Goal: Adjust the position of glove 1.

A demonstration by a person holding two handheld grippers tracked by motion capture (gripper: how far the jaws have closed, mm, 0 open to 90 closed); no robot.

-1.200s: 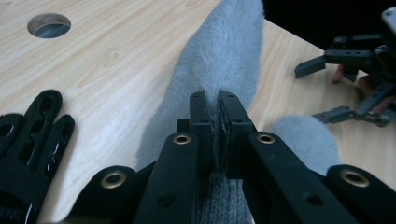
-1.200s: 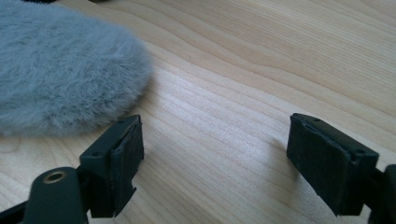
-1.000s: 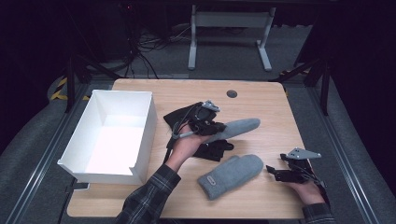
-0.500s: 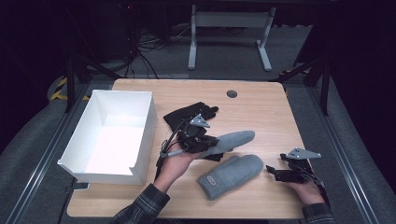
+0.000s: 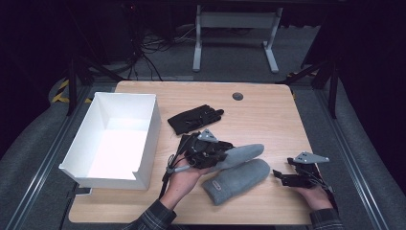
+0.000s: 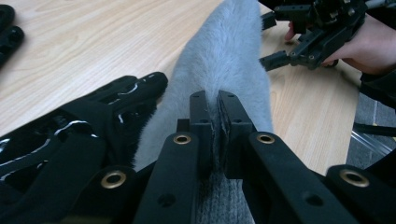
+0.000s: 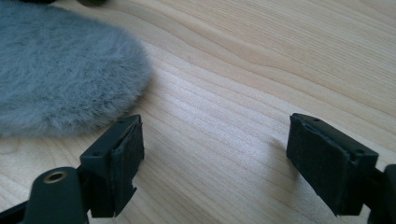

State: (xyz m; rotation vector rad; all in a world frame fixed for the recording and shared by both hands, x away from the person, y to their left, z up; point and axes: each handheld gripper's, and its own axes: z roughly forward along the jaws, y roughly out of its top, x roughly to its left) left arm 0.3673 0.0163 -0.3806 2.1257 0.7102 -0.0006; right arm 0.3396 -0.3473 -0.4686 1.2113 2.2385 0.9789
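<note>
Grey fleece fills the pinch of the left hand-held gripper (image 5: 218, 152): its two black jaws are pressed together on the cuff end of a grey mitten (image 5: 242, 154), and in the left gripper view that mitten (image 6: 224, 60) runs away from the jaws across the wood. In the high view the held mitten lies near the middle of the counter (image 5: 268, 110), its far end touching or overlapping a second grey mitten (image 5: 237, 179) that rests flat just nearer the person. A black glove (image 5: 194, 119) lies a little farther back on the counter, and another black glove (image 6: 88, 121) lies against the held mitten's side beside the left jaws. The right hand-held gripper (image 5: 282, 178) sits low at the counter's right edge, jaws spread wide with bare wood between them; the second mitten's rounded end (image 7: 60, 74) lies just beside one jaw, apart from it. A white box (image 5: 148, 136) stands open at the counter's left side.
</note>
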